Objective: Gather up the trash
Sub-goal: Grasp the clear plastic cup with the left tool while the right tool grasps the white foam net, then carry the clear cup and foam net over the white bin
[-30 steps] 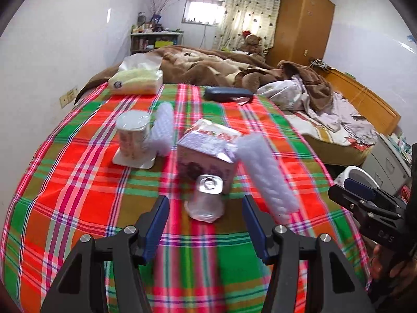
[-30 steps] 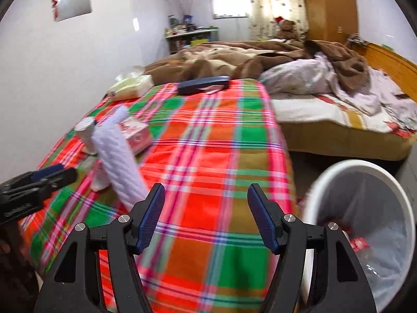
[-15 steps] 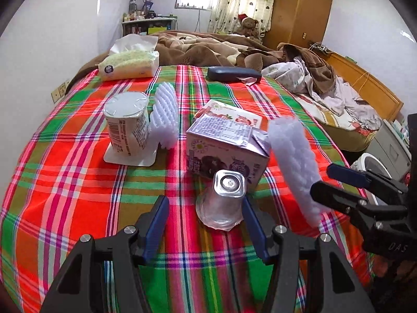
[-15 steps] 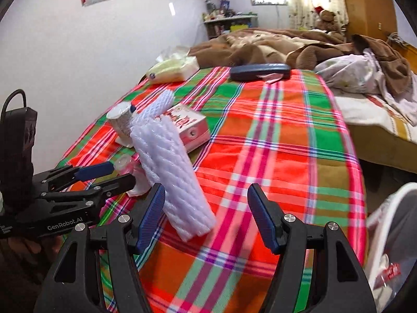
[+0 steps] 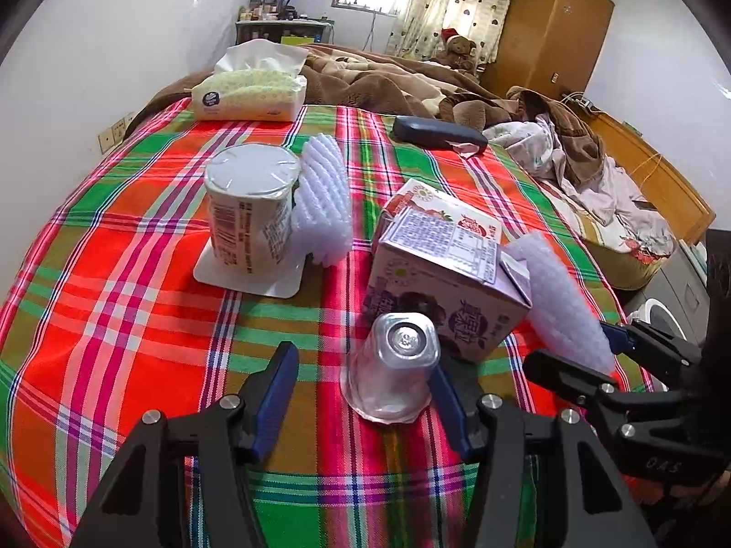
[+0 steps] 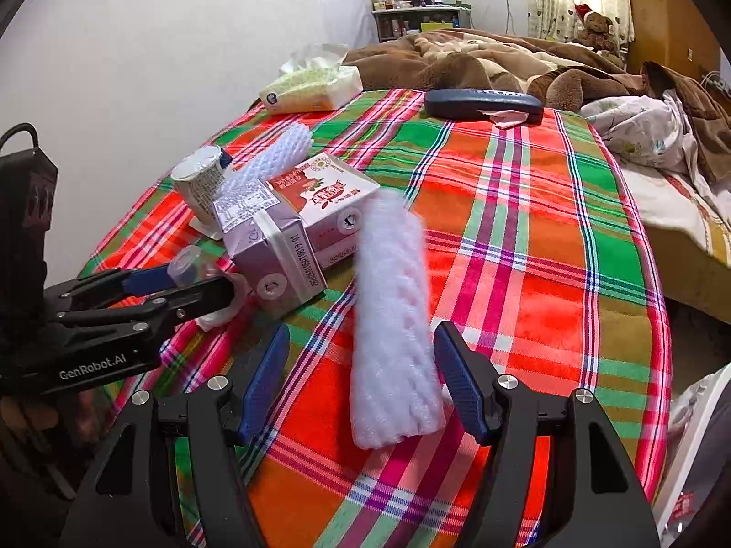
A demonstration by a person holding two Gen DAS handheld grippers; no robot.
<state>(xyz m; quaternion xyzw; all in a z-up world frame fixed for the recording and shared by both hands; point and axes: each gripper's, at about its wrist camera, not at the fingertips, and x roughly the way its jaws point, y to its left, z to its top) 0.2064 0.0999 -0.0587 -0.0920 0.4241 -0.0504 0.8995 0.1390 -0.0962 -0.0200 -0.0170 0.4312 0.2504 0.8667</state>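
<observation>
A small clear plastic cup (image 5: 393, 365) stands upside down on the plaid cloth (image 5: 137, 310). It sits between the fingers of my left gripper (image 5: 361, 395), close to the right finger, with a gap to the left one. The gripper is open. A long white foam net sleeve (image 6: 393, 319) lies between the fingers of my right gripper (image 6: 361, 383), which is also open, with a gap on its left side. Just beyond stand a purple milk carton (image 5: 447, 283), a sealed yogurt cup (image 5: 249, 210) and a second foam net (image 5: 322, 201).
A tissue pack (image 5: 249, 96) and a dark case (image 5: 438, 132) lie at the far end of the cloth. Rumpled bedding (image 6: 648, 132) is to the right. A white bin (image 6: 685, 434) stands low at the right, past the cloth's edge.
Both grippers have come forward and lower over the cloth. The upturned cup now sits between the left fingers. The right gripper swung left, and the foam sleeve now lies between its fingers.
</observation>
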